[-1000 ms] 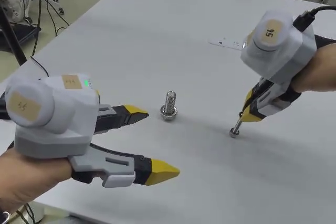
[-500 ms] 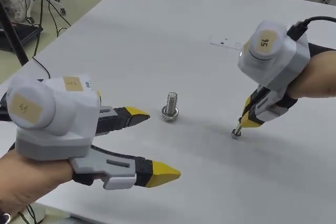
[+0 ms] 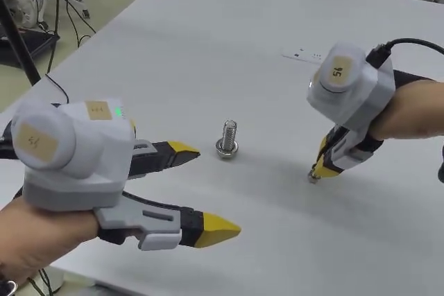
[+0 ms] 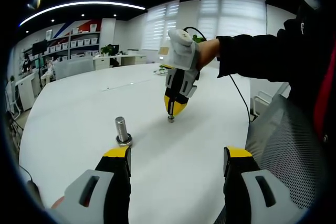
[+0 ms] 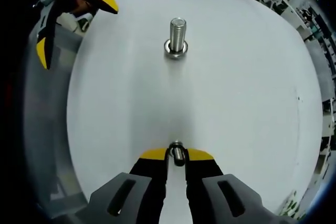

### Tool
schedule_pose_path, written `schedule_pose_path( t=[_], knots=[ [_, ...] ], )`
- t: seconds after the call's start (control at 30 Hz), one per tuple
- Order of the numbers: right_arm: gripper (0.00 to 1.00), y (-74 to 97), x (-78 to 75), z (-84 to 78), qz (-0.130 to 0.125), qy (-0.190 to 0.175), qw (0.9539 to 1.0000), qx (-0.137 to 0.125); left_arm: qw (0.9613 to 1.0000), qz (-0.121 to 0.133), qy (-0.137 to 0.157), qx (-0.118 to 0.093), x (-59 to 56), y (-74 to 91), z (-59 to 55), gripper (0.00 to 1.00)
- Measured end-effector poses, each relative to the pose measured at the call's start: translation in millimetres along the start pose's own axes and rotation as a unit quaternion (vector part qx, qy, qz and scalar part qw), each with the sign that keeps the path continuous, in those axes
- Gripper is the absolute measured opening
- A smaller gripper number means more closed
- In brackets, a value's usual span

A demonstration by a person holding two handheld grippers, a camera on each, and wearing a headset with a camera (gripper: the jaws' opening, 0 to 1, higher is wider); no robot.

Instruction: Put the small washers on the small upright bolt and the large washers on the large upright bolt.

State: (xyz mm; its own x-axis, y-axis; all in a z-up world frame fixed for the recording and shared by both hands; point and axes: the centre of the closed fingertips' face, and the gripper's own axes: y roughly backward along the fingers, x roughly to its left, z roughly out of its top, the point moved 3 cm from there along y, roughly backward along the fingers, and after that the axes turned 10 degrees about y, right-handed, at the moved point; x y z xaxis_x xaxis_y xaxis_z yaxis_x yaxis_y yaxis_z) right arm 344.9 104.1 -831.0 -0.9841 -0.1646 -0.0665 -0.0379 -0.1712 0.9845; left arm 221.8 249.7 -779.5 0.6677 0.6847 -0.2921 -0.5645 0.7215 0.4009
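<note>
The small bolt [image 5: 177,152] is largely hidden between the tips of the right tongs [image 5: 177,156], which are clamped on it near the desk [image 3: 208,46] edge. Any washers on it cannot be made out. The large bolt [image 3: 227,138] stands upright mid-desk (the ring at its base is hard to read). The left tongs [image 3: 215,188] hover spread wide, holding nothing. The desk is plain white, in an office with window blinds [image 4: 231,9].

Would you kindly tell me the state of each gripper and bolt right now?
Left gripper: open, holding nothing.
Right gripper: shut on the small bolt.
Small bolt: upright on the table, held between the jaws.
Large bolt: upright, free-standing, ungripped.
</note>
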Motion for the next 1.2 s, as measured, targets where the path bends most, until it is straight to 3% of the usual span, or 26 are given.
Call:
schedule_pose_path(
  t=[0.8,1.2],
  knots=[
    [0.16,-6.6,-0.6,-1.2,0.003,-0.003,1.0000,0.000,1.0000,0.000,0.001,0.001,0.6,-0.9,-0.5,0.71],
    [0.32,0.4,1.9,0.4,-0.007,-0.021,0.9992,-0.032,1.0000,-0.001,0.001,0.003,0.4,-2.1,-0.4,0.72]
  ],
)
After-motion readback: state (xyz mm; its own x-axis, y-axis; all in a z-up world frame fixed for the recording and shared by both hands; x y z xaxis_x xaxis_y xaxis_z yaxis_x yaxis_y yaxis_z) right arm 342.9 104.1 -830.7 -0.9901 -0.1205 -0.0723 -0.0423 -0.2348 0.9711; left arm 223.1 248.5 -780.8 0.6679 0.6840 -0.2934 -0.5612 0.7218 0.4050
